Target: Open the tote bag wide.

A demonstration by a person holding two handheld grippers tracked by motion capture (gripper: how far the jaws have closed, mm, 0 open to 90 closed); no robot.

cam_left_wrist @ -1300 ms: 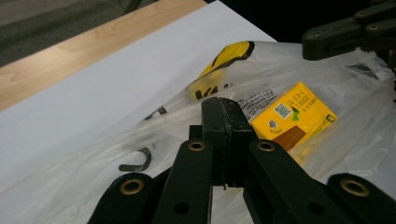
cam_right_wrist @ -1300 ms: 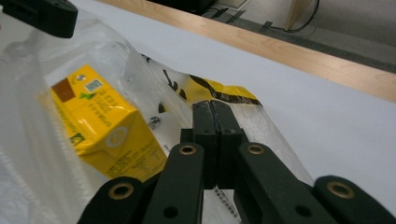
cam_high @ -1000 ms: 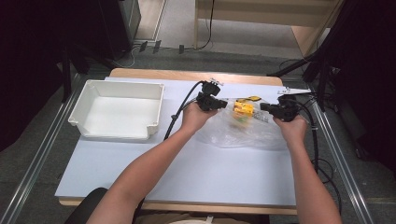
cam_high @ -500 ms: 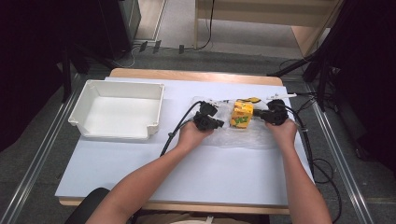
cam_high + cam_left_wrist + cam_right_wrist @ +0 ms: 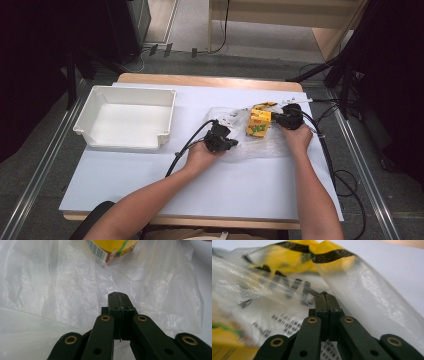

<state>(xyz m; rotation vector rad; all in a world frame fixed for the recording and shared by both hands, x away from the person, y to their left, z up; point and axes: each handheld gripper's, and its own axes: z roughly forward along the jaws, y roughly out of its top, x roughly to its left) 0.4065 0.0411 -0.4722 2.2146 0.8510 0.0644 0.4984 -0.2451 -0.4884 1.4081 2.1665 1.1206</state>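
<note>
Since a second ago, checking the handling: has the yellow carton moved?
Yes. The yellow carton inside the clear plastic bag has come nearer the person, away from the table's far edge, and now stands upright.

Clear crinkled plastic bag [image 5: 260, 142] lying flat-ish on white tabletop [image 5: 150, 175], right of centre; yellow carton [image 5: 259, 123] with green print at its far edge, seemingly inside.

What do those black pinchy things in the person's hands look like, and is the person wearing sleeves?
Each hand holds a chunky black tool. The left gripper and the right gripper each have two flat black jaws on black link bars with small brass-coloured rivets. A thick black cable trails from the left one, and more black cables run off by the right. The forearms are bare, with no sleeves.
</note>
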